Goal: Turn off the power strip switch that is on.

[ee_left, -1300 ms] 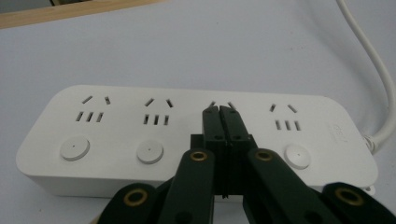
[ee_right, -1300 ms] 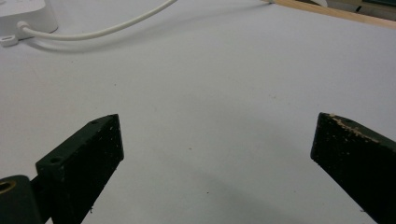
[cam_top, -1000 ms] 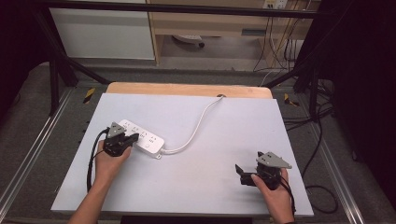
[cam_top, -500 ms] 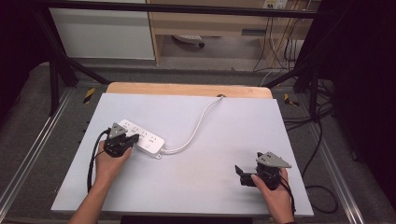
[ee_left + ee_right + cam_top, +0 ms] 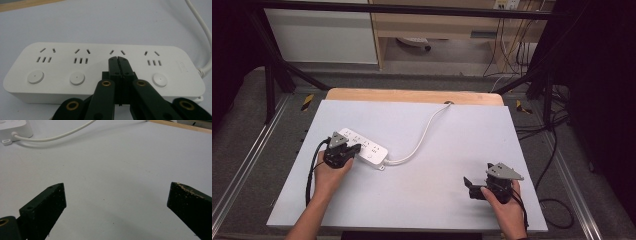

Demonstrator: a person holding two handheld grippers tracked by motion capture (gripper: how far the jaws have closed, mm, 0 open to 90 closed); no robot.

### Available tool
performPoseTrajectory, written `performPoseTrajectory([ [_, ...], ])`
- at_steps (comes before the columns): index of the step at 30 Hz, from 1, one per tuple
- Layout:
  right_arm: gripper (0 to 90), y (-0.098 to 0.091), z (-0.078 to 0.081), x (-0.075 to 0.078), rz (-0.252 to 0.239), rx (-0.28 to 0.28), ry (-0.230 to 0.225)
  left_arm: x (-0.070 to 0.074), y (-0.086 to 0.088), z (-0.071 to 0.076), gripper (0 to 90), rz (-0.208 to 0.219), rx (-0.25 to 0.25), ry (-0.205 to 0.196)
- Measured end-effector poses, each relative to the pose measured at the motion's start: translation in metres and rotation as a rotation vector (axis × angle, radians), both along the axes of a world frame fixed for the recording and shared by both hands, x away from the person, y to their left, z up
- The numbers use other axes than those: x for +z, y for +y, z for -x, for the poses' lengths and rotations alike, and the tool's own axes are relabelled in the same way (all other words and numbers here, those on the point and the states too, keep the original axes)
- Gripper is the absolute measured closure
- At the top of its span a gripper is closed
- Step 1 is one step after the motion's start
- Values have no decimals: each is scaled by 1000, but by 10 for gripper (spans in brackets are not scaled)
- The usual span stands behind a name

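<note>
Left gripper (image 5: 117, 58): jaws pressed together with nothing between them, the joined tip resting on or just above the top face of the power strip (image 5: 100, 67), over the 3rd socket group counted from the left in the left gripper view. Judged purpose: a closed tip makes 1 narrow point, suited to pressing a round button; the tip covers the spot where the 3rd button (image 5: 117, 77) would sit. Contact itself cannot be confirmed.

Power strip (image 5: 362, 146): white, 4 socket groups, each with its own round button; 3 buttons visible, at (image 5: 35, 77), (image 5: 77, 78) and (image 5: 160, 79). Lies flat on the left half of the counter (image 5: 427, 200), long side angled, just beyond the left hand (image 5: 329, 175).

Cord (image 5: 424, 135): white, leaves the strip's right end, curves across the counter to its far edge. Slack, so the strip is likely free to slide under a push.

Right gripper (image 5: 472, 186): jaws wide apart, nothing between them, held low over bare counter at the near right, well apart from the strip. In the right gripper view the strip's end (image 5: 12, 126) and cord (image 5: 57, 136) show far off. Judged idle, parked clear so the left side works unobstructed.

Counter: pale grey sheet on a wooden top.
</note>
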State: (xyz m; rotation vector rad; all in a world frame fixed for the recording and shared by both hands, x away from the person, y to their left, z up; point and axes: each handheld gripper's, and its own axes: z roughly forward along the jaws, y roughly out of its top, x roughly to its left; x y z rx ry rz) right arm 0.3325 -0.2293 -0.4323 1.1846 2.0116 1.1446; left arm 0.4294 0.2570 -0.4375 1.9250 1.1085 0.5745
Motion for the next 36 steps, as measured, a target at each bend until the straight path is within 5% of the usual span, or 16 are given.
performPoseTrajectory([
  [36, 26, 0, 0, 0, -3, -1, 1, -2, 2, -1, 900, 17, 6, 0],
])
